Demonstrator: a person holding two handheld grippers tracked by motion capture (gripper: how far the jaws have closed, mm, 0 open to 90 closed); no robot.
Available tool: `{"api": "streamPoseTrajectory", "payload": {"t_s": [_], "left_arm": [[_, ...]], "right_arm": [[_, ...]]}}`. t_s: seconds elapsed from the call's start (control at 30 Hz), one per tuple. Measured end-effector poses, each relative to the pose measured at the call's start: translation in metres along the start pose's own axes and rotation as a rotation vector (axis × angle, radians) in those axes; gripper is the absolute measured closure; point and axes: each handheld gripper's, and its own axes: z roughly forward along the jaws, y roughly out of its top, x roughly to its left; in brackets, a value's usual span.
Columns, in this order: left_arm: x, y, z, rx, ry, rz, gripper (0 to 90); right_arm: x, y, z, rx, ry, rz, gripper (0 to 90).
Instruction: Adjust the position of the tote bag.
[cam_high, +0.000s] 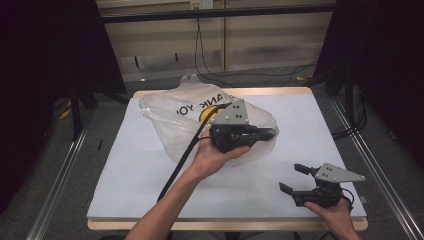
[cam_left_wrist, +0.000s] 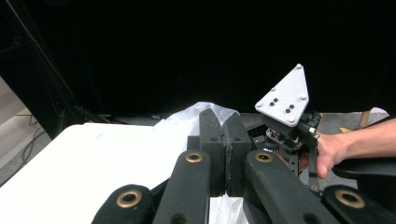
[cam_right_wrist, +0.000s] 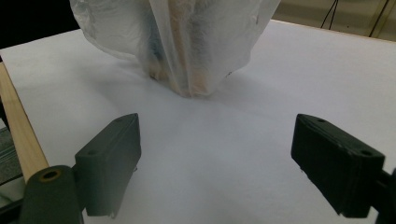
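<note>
A crinkled, translucent white plastic bag (cam_high: 175, 117) with black lettering lies on the far left-centre of the white paper-covered table (cam_high: 125, 170), its thin film puffed up and creased, with a yellow patch (cam_high: 206, 114) showing near its middle. Over the bag's right part a hand (cam_high: 212, 156) holds the left gripper (cam_high: 267, 134), a black tool topped by a grey three-cornered plate with small dark screws, pointing to the right. In the left gripper view its two matte black rectangular pads (cam_left_wrist: 211, 135) stand pressed flat together, and a fold of the white film rises just behind them; whether any of the film is caught between them cannot be told. A black cable (cam_high: 187, 150) trails from this gripper toward the near edge.

Well apart from the bag, at the near right corner of the table, another hand (cam_high: 336, 214) holds the right gripper (cam_high: 294, 178), of the same black build with the same grey plate. Its jaws stand wide apart with nothing between them, low over bare white paper. In the right gripper view the bag's bottom hangs ahead of the blocky pads (cam_right_wrist: 112, 161), gathered to a wrinkled point that touches the table, with brownish shapes dim inside it. The table's pale wooden edge (cam_right_wrist: 18, 135) runs along the left of that view.
</note>
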Motion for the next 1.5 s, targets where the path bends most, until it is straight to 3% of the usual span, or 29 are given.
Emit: {"api": "streamPoseTrajectory", "payload": {"t_s": [0.2,0.37,0.63,0.67,0.77,0.83,1.07,1.2,1.3,1.47,1.5], "left_arm": [[-0.001,-0.010,0.010,-0.004,-0.034,-0.021,89.7],[-0.001,-0.016,0.007,-0.004,-0.030,-0.033,87.3],[-0.006,-0.017,-0.011,-0.003,0.023,-0.031,59.4],[-0.005,-0.017,-0.015,-0.001,0.030,-0.026,52.9],[-0.006,-0.019,-0.029,-0.021,0.052,-0.031,50.5],[-0.005,-0.018,-0.038,-0.026,0.062,-0.025,47.6],[-0.001,-0.018,-0.076,-0.085,0.113,-0.052,46.9],[0.005,-0.023,-0.102,-0.109,0.165,-0.061,49.8],[0.012,-0.037,-0.128,-0.122,0.218,-0.102,52.6],[0.017,-0.058,-0.153,-0.123,0.280,-0.141,55.3],[0.017,-0.058,-0.153,-0.123,0.280,-0.141,55.8]], "right_arm": [[0.000,0.000,-0.002,-0.002,-0.001,0.000,15.2],[-0.001,0.000,-0.004,-0.004,-0.006,0.005,15.2],[-0.001,0.001,-0.004,-0.011,-0.009,0.006,15.1],[-0.001,0.002,-0.006,-0.018,-0.012,0.004,15.1],[-0.001,0.004,-0.008,-0.026,-0.014,0.007,15.8],[-0.002,0.009,-0.012,-0.045,-0.004,0.005,22.1],[-0.001,0.029,-0.018,-0.090,0.010,0.007,32.4],[0.002,0.049,-0.021,-0.112,0.039,-0.007,41.4],[0.002,0.073,-0.021,-0.140,0.064,-0.036,52.1],[-0.002,0.111,-0.015,-0.176,0.070,-0.063,60.2],[-0.002,0.111,-0.015,-0.176,0.070,-0.063,60.2]]}}
